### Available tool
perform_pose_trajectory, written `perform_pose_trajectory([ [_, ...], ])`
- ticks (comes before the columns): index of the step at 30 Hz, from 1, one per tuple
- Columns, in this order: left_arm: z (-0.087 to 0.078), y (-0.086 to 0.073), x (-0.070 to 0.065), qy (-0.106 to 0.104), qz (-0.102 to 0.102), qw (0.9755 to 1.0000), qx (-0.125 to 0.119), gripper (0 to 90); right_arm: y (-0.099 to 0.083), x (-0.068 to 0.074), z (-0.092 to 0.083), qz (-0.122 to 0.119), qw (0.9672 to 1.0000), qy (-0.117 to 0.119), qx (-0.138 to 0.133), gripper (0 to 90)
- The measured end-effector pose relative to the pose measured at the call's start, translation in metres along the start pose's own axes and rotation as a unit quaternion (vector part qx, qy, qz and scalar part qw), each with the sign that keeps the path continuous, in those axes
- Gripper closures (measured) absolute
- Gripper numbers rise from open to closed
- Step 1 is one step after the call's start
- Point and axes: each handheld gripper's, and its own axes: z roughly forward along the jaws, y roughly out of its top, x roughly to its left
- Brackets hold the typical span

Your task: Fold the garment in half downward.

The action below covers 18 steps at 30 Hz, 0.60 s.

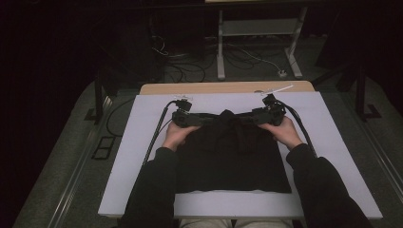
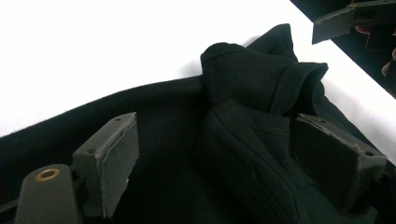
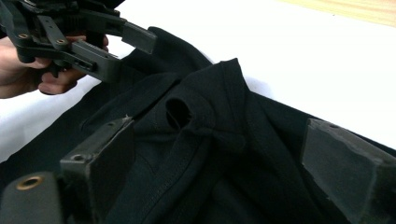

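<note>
Garment fold: both grippers at the far hem, no grip yet.

Black garment (image 1: 228, 156) lies flat mid-mat, far edge bunched near the white mat's (image 1: 332, 142) far edge. Left gripper (image 1: 183, 117) and right gripper (image 1: 268, 114) straddle that bunched edge, jaws apart around cloth, pads not pinching. Judgement: early stage; grasp and fold remain.

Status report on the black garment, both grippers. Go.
Left gripper and right gripper open, jaws astride bunched cloth, no clamp yet. Black garment flat on the white board, far edge rucked. Nothing in the way.
</note>
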Motion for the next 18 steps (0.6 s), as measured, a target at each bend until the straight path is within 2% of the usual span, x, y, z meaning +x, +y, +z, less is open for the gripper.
perform_pose_trajectory([
  [3, 0.002, -0.001, 0.000, 0.001, 0.001, 1.0000, 0.005, 19.3, 0.000, 0.000, 0.003, 0.002, 1.0000, 0.002, 0.000, 12.5],
  [7, 0.006, -0.001, 0.001, 0.004, -0.015, 0.9999, 0.007, 23.6, 0.000, 0.000, 0.009, 0.003, 1.0000, 0.003, 0.004, 13.1],
  [8, 0.007, -0.001, 0.001, 0.004, -0.013, 0.9999, 0.008, 24.4, 0.000, 0.000, 0.010, 0.003, 1.0000, 0.002, 0.007, 13.3],
  [12, 0.011, -0.002, 0.002, -0.010, -0.018, 0.9998, 0.007, 29.8, 0.001, 0.001, 0.015, 0.002, 0.9999, 0.001, 0.013, 14.4],
  [18, 0.017, -0.003, 0.000, -0.002, -0.017, 0.9997, 0.015, 39.3, 0.001, 0.002, 0.022, -0.002, 0.9999, 0.006, 0.014, 26.2],
])
